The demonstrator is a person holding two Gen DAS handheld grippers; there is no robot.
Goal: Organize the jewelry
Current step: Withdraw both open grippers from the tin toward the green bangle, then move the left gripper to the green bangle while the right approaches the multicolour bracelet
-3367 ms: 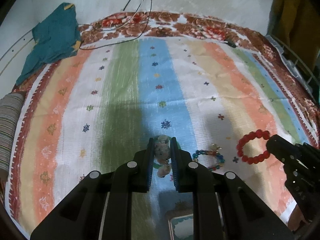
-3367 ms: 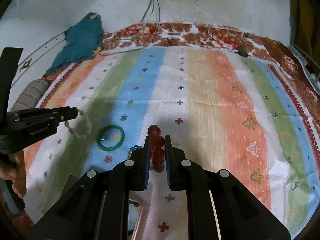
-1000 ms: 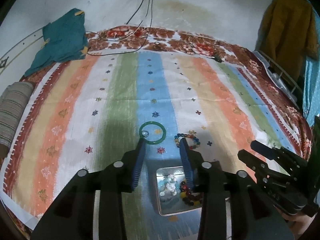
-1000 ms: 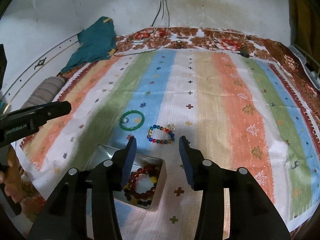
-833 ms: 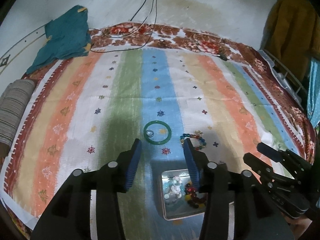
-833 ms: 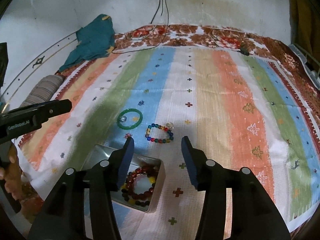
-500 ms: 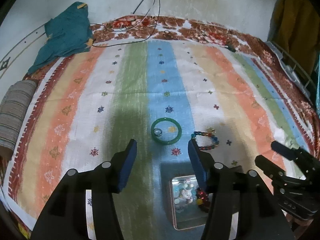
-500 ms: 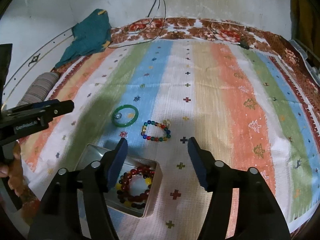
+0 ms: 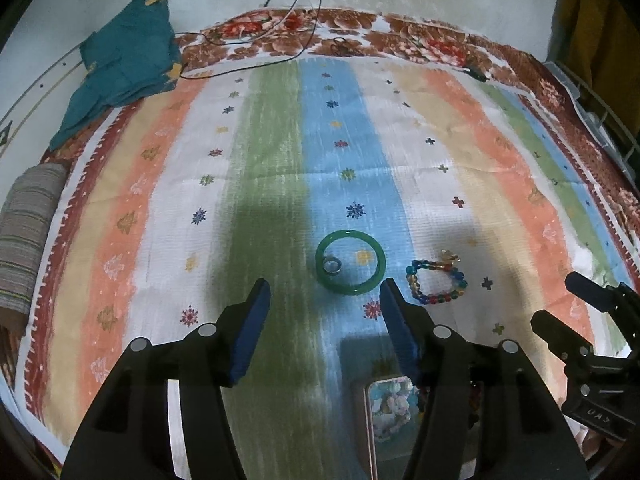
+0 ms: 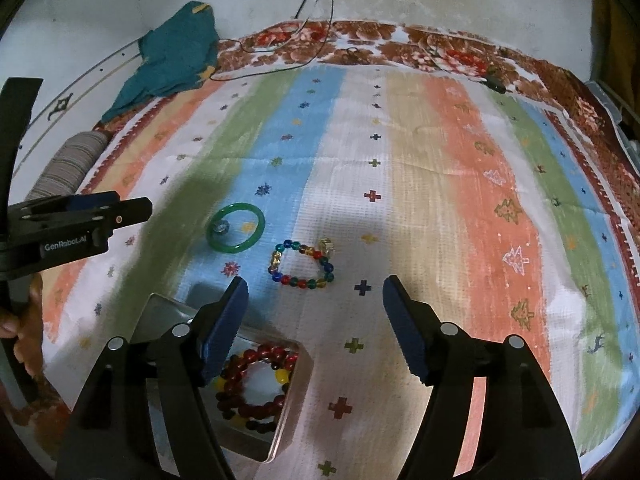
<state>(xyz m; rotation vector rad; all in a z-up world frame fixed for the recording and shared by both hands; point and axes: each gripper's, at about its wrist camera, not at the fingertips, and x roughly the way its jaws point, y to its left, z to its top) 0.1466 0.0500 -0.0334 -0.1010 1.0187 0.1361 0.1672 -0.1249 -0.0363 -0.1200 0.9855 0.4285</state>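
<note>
A green bangle [image 9: 350, 262] lies on the striped cloth with a small silver ring [image 9: 332, 266] inside it; both show in the right wrist view, bangle [image 10: 236, 228], ring [image 10: 221, 227]. A multicoloured bead bracelet [image 9: 435, 282] lies to its right, also seen in the right wrist view [image 10: 303, 263]. A metal tin [image 10: 280, 420] near the front holds a red bead bracelet [image 10: 256, 384] and a pale one [image 9: 390, 404]. My left gripper [image 9: 324, 296] is open and empty just short of the bangle. My right gripper [image 10: 314, 294] is open and empty just short of the multicoloured bracelet.
A teal garment [image 9: 124, 56] lies at the back left. A rolled striped cloth [image 9: 28, 236] sits at the left edge. Cables [image 9: 256, 64] run across the far border from the wall. A yellow garment [image 9: 592, 12] hangs at the right.
Both grippers released their bracelets into the tin and opened wide. Over the last second both moved forward, away from the tin, toward the bangle and the multicoloured bracelet.
</note>
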